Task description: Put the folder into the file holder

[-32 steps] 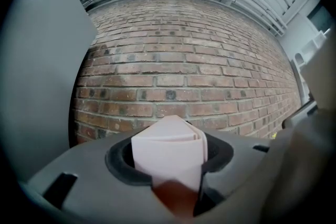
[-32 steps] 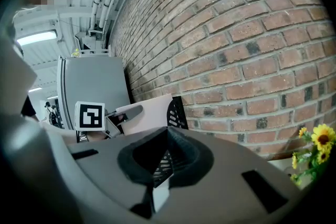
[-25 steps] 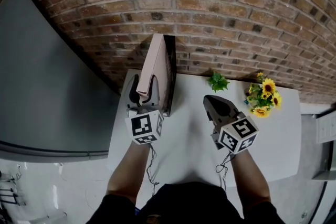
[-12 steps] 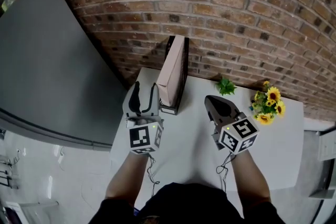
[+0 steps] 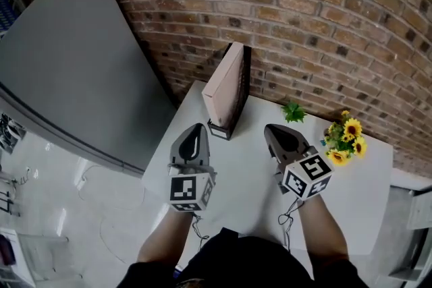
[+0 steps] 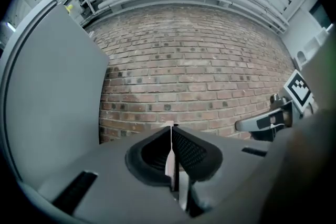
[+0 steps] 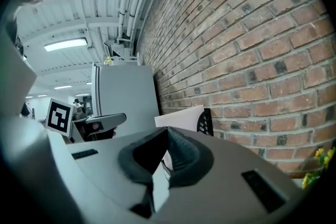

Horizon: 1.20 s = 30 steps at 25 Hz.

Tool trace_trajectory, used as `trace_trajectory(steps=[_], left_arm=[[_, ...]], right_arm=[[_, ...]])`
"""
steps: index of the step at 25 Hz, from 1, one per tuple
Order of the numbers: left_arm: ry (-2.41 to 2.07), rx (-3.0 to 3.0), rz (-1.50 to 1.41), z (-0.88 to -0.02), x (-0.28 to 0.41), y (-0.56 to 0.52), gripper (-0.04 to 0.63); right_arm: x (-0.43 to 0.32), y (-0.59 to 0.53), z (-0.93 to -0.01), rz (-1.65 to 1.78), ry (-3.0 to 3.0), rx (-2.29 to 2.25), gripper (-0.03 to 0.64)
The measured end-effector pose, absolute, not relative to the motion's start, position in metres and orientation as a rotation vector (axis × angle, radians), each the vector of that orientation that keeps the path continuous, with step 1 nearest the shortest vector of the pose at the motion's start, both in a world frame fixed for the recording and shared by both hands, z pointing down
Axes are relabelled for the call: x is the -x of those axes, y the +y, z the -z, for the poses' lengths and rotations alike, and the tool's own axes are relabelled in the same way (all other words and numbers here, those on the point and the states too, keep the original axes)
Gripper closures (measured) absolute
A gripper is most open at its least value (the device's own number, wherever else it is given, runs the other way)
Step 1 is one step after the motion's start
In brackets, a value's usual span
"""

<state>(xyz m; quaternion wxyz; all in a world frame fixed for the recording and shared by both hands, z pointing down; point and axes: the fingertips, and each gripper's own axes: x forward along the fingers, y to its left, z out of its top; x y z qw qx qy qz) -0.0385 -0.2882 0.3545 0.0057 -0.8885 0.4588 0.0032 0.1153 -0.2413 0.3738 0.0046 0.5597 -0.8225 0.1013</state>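
A pale pink folder [image 5: 225, 85] stands upright in the black file holder [image 5: 244, 74] at the table's back left, by the brick wall. My left gripper [image 5: 197, 127] is in front of the holder, apart from it. Its jaws have just been closing and now meet with nothing between them. My right gripper [image 5: 271, 129] hovers to the right of the holder, shut and empty. The right gripper view shows the folder [image 7: 181, 115] and the mesh holder [image 7: 205, 122] beyond the right gripper [image 7: 167, 131]. In the left gripper view, the left gripper [image 6: 171, 131] points at the holder end-on.
A bunch of sunflowers [image 5: 344, 135] and a small green sprig [image 5: 293, 111] sit at the back right of the white table [image 5: 351, 199]. A tall grey cabinet [image 5: 81, 64] stands left of the table. The brick wall [image 5: 324, 23] closes the far side.
The left gripper has let go of the folder, pulled back toward me and closed its jaws. The folder stays standing in the holder. The right gripper has hardly shifted.
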Motion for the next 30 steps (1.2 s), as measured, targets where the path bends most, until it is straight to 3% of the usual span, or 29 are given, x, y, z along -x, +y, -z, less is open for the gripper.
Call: trace_trajectory(steps=[18,30], left_arm=[[1.491,2.833,0.048,-0.367,0.005,-0.102,0.588],[1.544,2.839,0.007,-0.366,0.018,-0.069,0.588]], right_arm=[[-0.123,-0.109,-0.36,-0.253,-2.687,-1.572,0.614],[-0.105,-0.08,-0.364,-0.266,-2.707,-1.511,0.614]])
